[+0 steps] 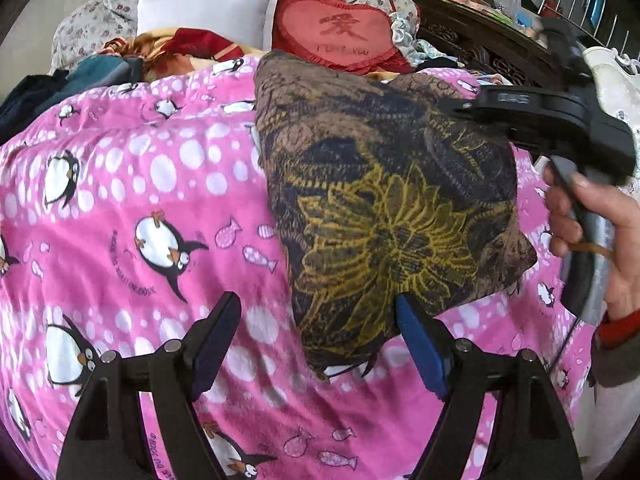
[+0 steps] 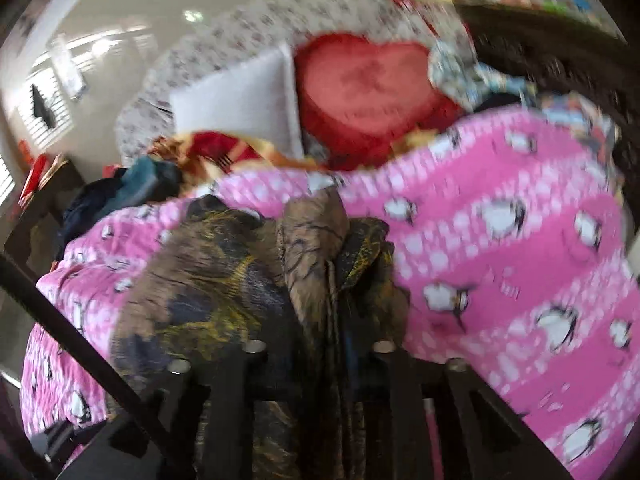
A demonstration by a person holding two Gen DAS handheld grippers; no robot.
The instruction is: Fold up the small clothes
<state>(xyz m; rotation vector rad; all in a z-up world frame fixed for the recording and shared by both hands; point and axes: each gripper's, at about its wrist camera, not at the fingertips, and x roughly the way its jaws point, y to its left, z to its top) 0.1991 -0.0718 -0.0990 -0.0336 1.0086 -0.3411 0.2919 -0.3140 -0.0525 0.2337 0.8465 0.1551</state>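
Reference landmark: the brown, thin printed garment with a yellow flower outline (image 1: 392, 216), the task item, lying on the pink fleece blanket printed with penguins and white dots (image 1: 132, 184).

**Gripper state.** The left gripper (image 1: 316, 344) stands wide open with nothing between its pads. Its blue-padded right finger (image 1: 420, 348) sits at the near lower edge of the garment; its left finger is over bare blanket beside that edge. The right gripper (image 2: 320, 344) is closed on a bunched ridge of the garment, which rises in folds between its jaws in the blurred right wrist view.

**Risks.**
- If the left gripper closes from this position, it may catch only the garment's thin corner, or pinch the blanket with it. Cause: one finger stands off the fabric, and the fleece beneath is soft and loose.
- The right grip holds several gathered layers. A pull could drag the whole garment rather than turn one flap. Cause: the layers are bunched, not separated.
- The thin fabric may slip and leave a skewed fold.

**Surroundings.** At the garment's right edge, a person's hand (image 1: 580, 224) holds the right gripper's handle. Beyond the garment's far edge lie a red heart-shaped cushion (image 1: 340, 32), a white square pillow (image 1: 208, 8) and a heap of dark and red clothes (image 1: 120, 60). None obstructs the fold; the blanket surface is the only nearby interference.
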